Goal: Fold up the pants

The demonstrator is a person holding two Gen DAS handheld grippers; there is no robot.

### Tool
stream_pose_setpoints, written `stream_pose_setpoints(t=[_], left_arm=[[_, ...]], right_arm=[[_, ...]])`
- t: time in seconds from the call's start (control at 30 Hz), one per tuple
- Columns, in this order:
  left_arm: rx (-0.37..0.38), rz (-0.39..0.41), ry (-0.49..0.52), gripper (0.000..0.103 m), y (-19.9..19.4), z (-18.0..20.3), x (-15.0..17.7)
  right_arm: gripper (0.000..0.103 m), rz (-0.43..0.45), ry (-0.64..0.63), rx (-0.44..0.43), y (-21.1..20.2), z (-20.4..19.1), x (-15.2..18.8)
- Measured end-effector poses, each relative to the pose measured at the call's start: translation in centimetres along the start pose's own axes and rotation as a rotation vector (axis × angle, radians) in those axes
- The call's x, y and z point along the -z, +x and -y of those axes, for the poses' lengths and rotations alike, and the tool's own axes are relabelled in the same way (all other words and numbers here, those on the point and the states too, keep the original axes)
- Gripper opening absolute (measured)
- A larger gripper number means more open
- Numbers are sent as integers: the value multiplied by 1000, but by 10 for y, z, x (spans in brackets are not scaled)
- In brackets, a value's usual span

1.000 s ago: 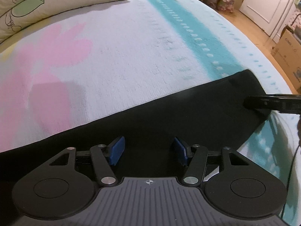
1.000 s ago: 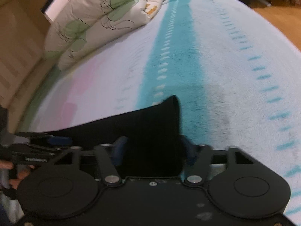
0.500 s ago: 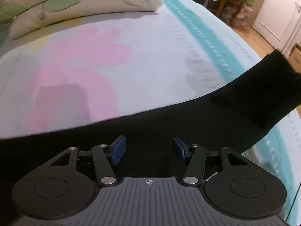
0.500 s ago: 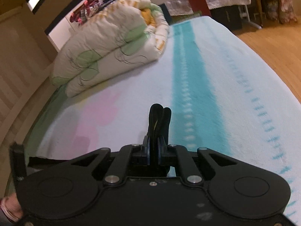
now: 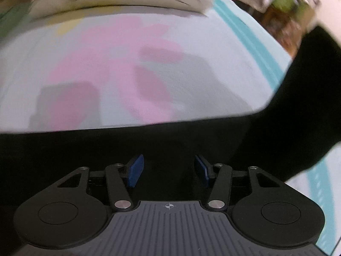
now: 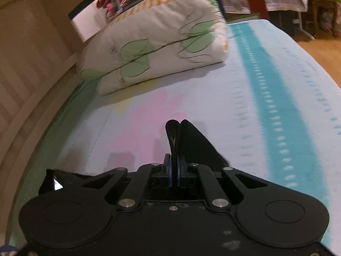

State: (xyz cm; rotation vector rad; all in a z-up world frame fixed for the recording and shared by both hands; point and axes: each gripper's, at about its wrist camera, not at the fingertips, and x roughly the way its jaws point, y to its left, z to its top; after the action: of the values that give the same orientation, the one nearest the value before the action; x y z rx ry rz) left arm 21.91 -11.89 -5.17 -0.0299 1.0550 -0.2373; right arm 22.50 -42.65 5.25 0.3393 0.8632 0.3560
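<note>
The black pants (image 5: 149,143) lie across the bed in the left wrist view, with their right end lifted high off the sheet (image 5: 315,89). My left gripper (image 5: 168,170) is open, its blue pads over the black cloth with nothing between them. My right gripper (image 6: 175,170) is shut on the pants, and a fold of black fabric (image 6: 183,140) sticks up from between the pads. More black cloth trails at the lower left (image 6: 64,177) of the right wrist view.
A folded quilt with green leaf print (image 6: 162,49) lies at the head of the bed. The bed sheet (image 6: 245,98) is pale with a pink flower and a teal stripe. A wooden bed frame (image 6: 27,89) runs along the left. The wooden floor (image 6: 319,49) lies to the right.
My right gripper closed on the end of the pants and raised it off the bed, carrying it up and toward the left. My left gripper stayed open over the cloth.
</note>
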Motion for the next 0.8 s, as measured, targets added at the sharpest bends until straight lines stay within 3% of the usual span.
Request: stream_pose_setpoints(t=[0.23,0.4,0.47,0.7,0.8], left_arm=[[-7,28,-150,52,-32,-81,7],[-109,50,-278,51,-53,-133,8],[-111,63,-317,51,-59,-150,7],[-83,58,-364,51,-53,-156,0],[-66,48,-346,51,-59,-164,6]], right_arm=[[6,-90,-66,-71,43,-77,26],[6,-142,-113,-65,86,-119,58],[6,-172,-108,-65,105,-129,73],[7,-232,-175,-29,153,-158,119],[24,-175,-233,-66,145,-163,130]])
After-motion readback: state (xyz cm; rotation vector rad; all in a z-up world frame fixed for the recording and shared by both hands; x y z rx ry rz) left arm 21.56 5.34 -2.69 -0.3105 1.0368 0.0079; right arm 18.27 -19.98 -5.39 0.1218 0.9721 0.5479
